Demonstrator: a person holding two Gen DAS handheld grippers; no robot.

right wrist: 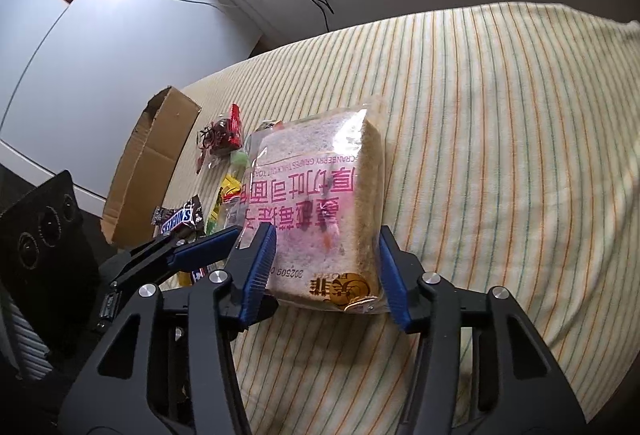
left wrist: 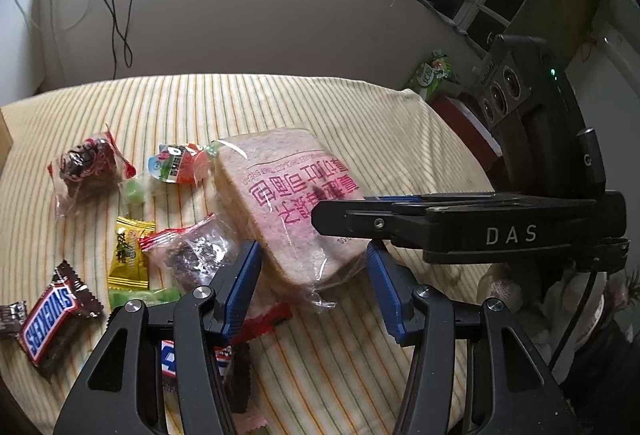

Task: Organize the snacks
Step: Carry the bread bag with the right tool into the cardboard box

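A clear-wrapped bread package (left wrist: 288, 187) (right wrist: 320, 195) with pink print is tilted, its near end off the striped cloth (right wrist: 500, 155). My right gripper (right wrist: 327, 235) has its blue pads against both sides of the package's near end, shut on it. In the left wrist view one of its black fingers (left wrist: 360, 223) reaches across the bread from the right. My left gripper (left wrist: 313, 249) holds the package's near corner between its pads. One of its fingers (right wrist: 200, 251) touches the bag's left edge in the right wrist view.
Loose snacks lie left of the bread: a Snickers bar (left wrist: 48, 319) (right wrist: 180, 223), a yellow candy (left wrist: 128, 255), two brownie packets (left wrist: 88, 167) (left wrist: 196, 251) and a jelly cup (left wrist: 176, 163). An open cardboard box (right wrist: 152, 163) stands at the cloth's left edge. Cables hang on the wall behind.
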